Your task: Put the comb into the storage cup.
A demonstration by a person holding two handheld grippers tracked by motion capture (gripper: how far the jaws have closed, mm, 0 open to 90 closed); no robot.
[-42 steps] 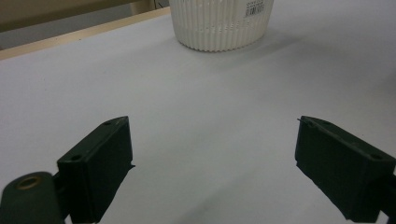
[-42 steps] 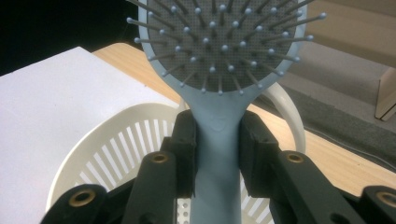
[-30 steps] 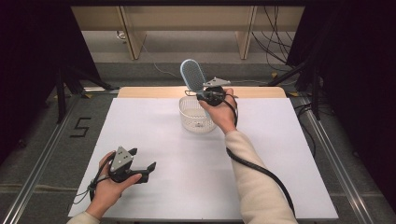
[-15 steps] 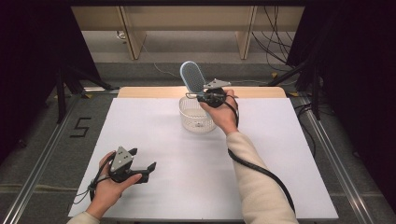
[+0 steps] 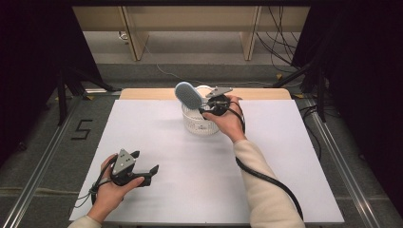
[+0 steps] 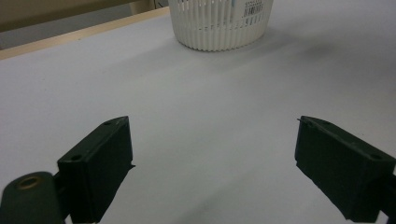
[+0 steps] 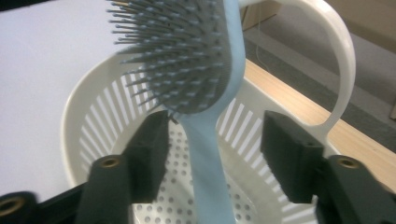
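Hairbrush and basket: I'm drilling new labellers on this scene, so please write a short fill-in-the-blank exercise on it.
1. The hairbrush stands with its handle down inside the white ____.
2. The handle sits between the right gripper jaws, which have just been ____ and no longer press it.
3. The left gripper, jaws apart, holds ____.
4. The basket stands on the white ____.

Missing words: basket; opening; nothing; table
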